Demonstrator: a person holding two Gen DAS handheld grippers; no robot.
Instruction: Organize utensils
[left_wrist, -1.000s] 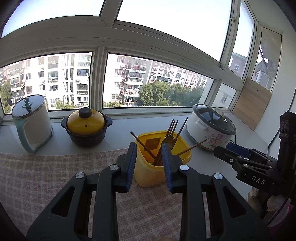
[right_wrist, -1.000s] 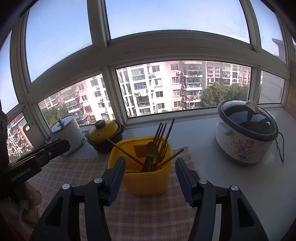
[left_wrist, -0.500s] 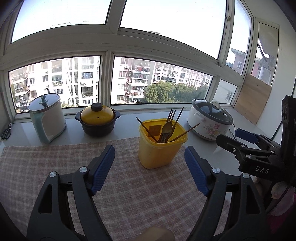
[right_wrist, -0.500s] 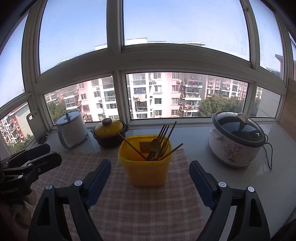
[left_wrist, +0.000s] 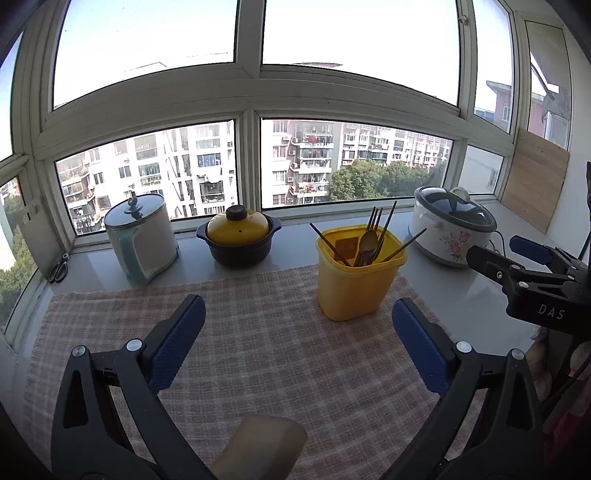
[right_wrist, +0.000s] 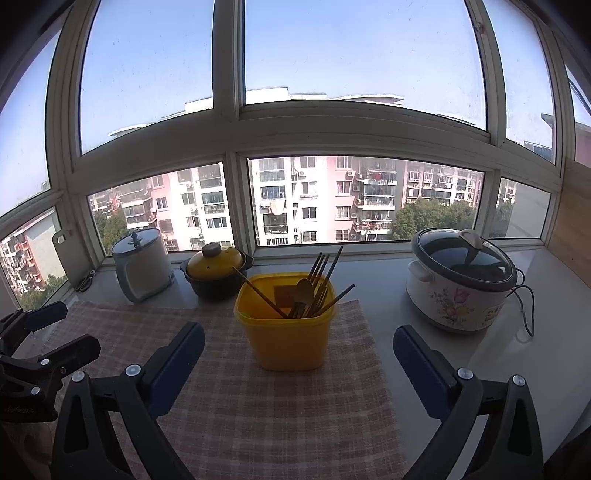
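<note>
Left gripper (left_wrist: 298, 326): jaws spread wide and opening at this moment; nothing is between the blue pads (left_wrist: 176, 342), only bare cloth. It is held back on the near side of the container, well apart from it.

Right gripper (right_wrist: 298, 360): jaws likewise wide and opening, nothing pinched. The container is seen through the gap from the near side, but the pads are not on it.

Yellow container (left_wrist: 355, 272): a squarish plastic tub with rounded corners and a rolled rim, smooth and slightly glossy. It stands upright toward the far right of the cloth.

Utensils (right_wrist: 309, 291): dark slender chopsticks and a wooden spoon (left_wrist: 367, 243) are stood in the tub, handles down. Most lean together at the far side; single sticks splay left and right, judged loose because the tub is wide.

Checked cloth (left_wrist: 258, 343): a woven pink-and-beige mat, coarse in texture, laid flat; probably placed to keep things from sliding on the smooth sill.

Counter (right_wrist: 535, 350): pale, polished, running under the windows.

Far row: a white kettle-like jug with metal lid (left_wrist: 142, 236), a yellow-lidded dark clay pot (left_wrist: 238, 236), and a floral cooker with glass lid (right_wrist: 460, 280) are kept along the window, clear of the working area.

Task judgement: no utensil is seen lying loose on the cloth; sorting appears complete or nearly so.
</note>
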